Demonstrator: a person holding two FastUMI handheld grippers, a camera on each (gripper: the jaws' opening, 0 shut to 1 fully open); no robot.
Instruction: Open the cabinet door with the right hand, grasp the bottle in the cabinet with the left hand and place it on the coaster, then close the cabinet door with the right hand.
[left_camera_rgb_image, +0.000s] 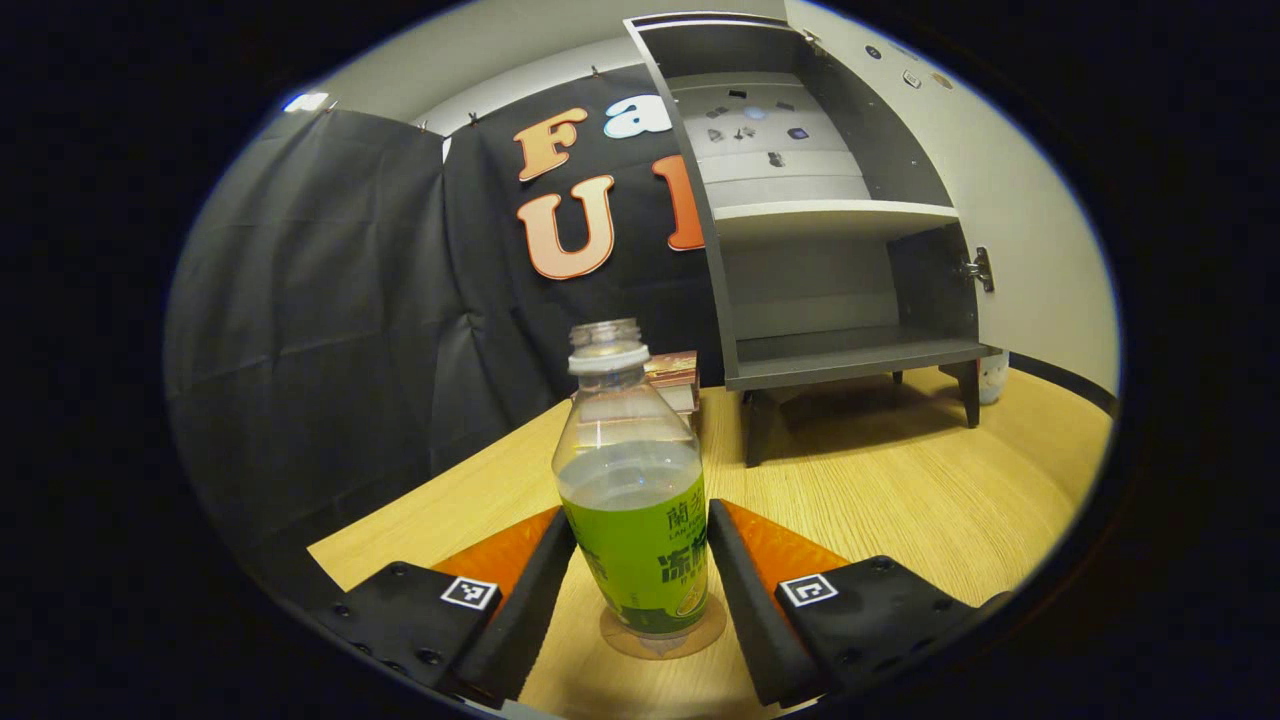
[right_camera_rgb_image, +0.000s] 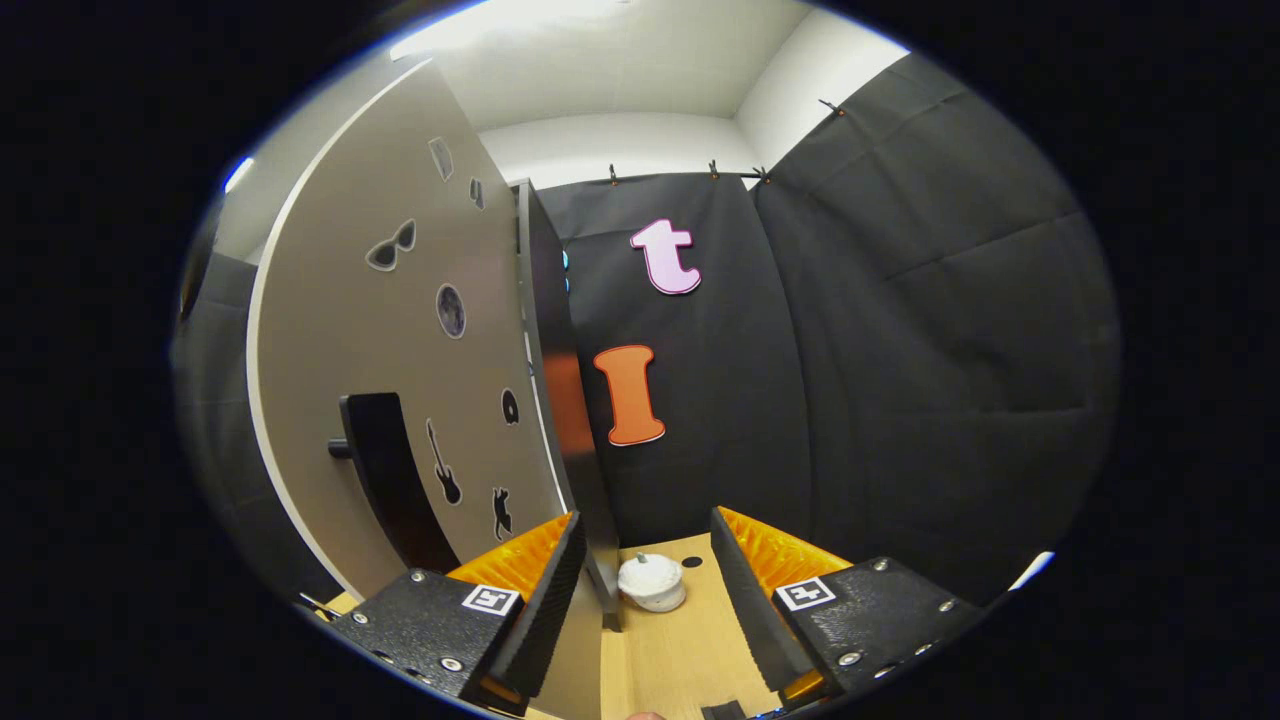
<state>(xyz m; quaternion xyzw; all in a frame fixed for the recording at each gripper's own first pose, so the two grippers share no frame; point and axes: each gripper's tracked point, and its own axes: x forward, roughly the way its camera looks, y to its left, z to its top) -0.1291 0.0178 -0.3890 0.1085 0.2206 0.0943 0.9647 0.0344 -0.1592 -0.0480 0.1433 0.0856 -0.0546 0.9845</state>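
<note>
Green-labelled bottle (left_camera_rgb_image: 632, 490) between left gripper (left_camera_rgb_image: 640, 570) fingers

Bottle (left_camera_rgb_image: 632, 490): clear plastic, green label, capless, partly filled; upright on round coaster (left_camera_rgb_image: 663, 635), between the left gripper (left_camera_rgb_image: 640, 560) fingers. Cabinet (left_camera_rgb_image: 830, 200): grey, shelves bare, beyond. Door (right_camera_rgb_image: 400, 380): swung open, dark handle, left of right gripper (right_camera_rgb_image: 640, 570).

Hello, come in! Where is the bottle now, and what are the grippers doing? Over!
Bottle upright on coaster, left gripper open around it. Right gripper open beside open cabinet door. Nothing blocking.
</note>
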